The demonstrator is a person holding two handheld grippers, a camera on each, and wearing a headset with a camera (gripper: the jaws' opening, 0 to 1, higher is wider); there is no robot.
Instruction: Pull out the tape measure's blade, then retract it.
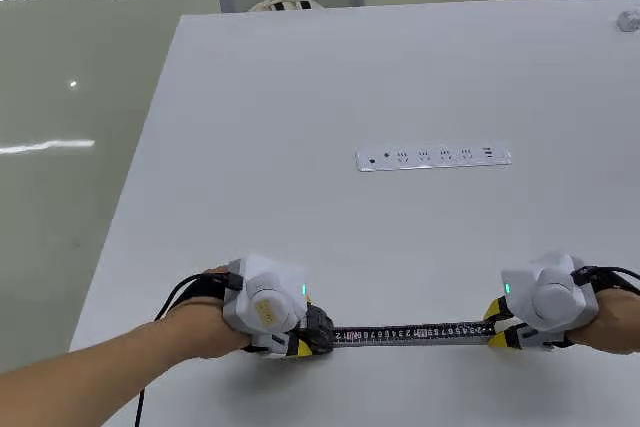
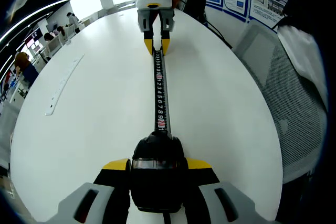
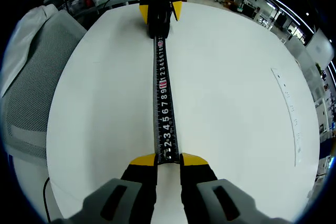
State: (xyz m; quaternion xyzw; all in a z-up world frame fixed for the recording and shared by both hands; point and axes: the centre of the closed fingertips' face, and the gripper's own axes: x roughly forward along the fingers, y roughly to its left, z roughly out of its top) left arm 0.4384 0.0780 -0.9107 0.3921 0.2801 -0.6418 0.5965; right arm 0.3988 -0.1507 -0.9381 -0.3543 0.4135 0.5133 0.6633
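black tape measure case (image 1: 318, 329) sits clamped between the yellow-tipped jaws of the left gripper (image 1: 308, 327) at the near left of a white workbench table (image 1: 400, 77), the person's hand (image 1: 195, 327) behind the tool. its dark blade with white and red numerals (image 1: 415, 333) runs out straight to the right, low over the tabletop and parallel to the near edge; whether it touches the surface cannot be told. the right gripper (image 1: 495, 325) pinches the blade's free end, jaws narrowed onto the strip at the lowest numerals. the two grippers face each other, well apart, joined by the drawn-out blade. farther across the table a long white power strip (image 1: 433, 157) lies flat, apart from both grippers. a grey mesh chair (image 2: 273, 77) stands beside the table's near edge.
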